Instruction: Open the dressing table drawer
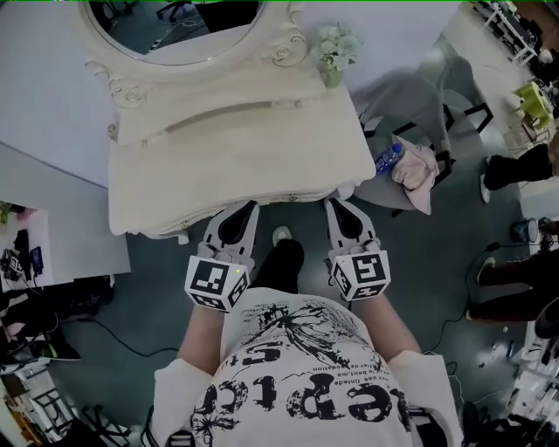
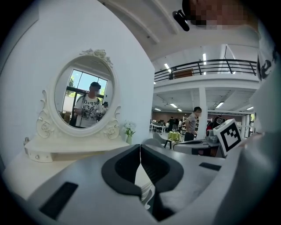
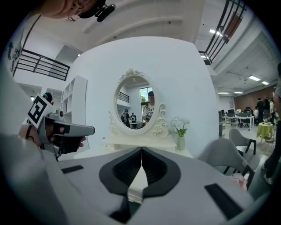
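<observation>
A cream dressing table (image 1: 227,166) with an oval mirror (image 1: 175,26) stands in front of me. Its drawer front is hidden under the top's front edge in the head view. My left gripper (image 1: 247,208) and right gripper (image 1: 336,205) are side by side, their tips at that front edge. Both are shut with nothing between the jaws. In the left gripper view the left gripper (image 2: 140,147) points toward the table top, with the mirror (image 2: 85,99) beyond. The right gripper (image 3: 141,151) also faces the mirror (image 3: 137,103).
A vase of white flowers (image 1: 332,57) stands at the table's back right corner. A grey chair (image 1: 410,96) to the right holds a pink cloth (image 1: 417,170) and a blue bottle (image 1: 387,159). A low white cabinet (image 1: 61,236) is at the left. Cables lie on the floor.
</observation>
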A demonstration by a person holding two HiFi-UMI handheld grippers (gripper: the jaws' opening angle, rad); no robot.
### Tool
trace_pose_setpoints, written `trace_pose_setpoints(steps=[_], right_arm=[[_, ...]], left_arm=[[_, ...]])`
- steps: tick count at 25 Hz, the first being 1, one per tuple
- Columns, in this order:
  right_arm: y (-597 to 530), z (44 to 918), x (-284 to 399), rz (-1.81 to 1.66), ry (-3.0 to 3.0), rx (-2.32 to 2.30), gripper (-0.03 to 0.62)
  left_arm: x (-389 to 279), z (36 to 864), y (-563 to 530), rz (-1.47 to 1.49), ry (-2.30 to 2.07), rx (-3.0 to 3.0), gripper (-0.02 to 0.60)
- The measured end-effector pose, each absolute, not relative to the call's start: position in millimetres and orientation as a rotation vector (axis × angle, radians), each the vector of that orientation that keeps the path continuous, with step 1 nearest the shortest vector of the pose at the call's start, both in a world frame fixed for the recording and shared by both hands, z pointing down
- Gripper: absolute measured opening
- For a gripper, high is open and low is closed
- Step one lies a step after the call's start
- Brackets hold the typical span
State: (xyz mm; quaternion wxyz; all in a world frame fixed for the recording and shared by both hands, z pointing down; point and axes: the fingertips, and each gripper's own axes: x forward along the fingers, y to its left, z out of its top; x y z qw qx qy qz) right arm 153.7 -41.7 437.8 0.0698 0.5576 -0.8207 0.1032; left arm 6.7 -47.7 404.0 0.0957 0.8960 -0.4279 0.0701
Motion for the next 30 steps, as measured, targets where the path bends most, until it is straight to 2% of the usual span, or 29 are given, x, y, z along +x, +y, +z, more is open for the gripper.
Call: trace_pose_setpoints(steps=[8, 15, 23, 30], right_arm=[[-160.7, 421.9, 168.0, 0.269, -2.459, 1.695, 0.018], [-235.9, 427.3, 182.6, 0.278, -2.408, 1.738, 0.018], [-296.4, 470.0, 166.9, 0.35, -2.376, 1.677, 0.018], [-337.4, 540.5, 145.5, 0.502, -2.348, 1.515, 0.02]], left_arm=[[28.6, 386.5, -178.3, 0.181, -1.226, 2.699, 0.02], [43.5, 390.6, -250.2, 0.17, -1.18, 2.726, 0.02], [12.7, 435.2, -282.7, 0.187, -1.249, 2.574, 0.02], [-20.6, 479.5, -297.0, 0.224, -1.365, 2.415, 0.02]])
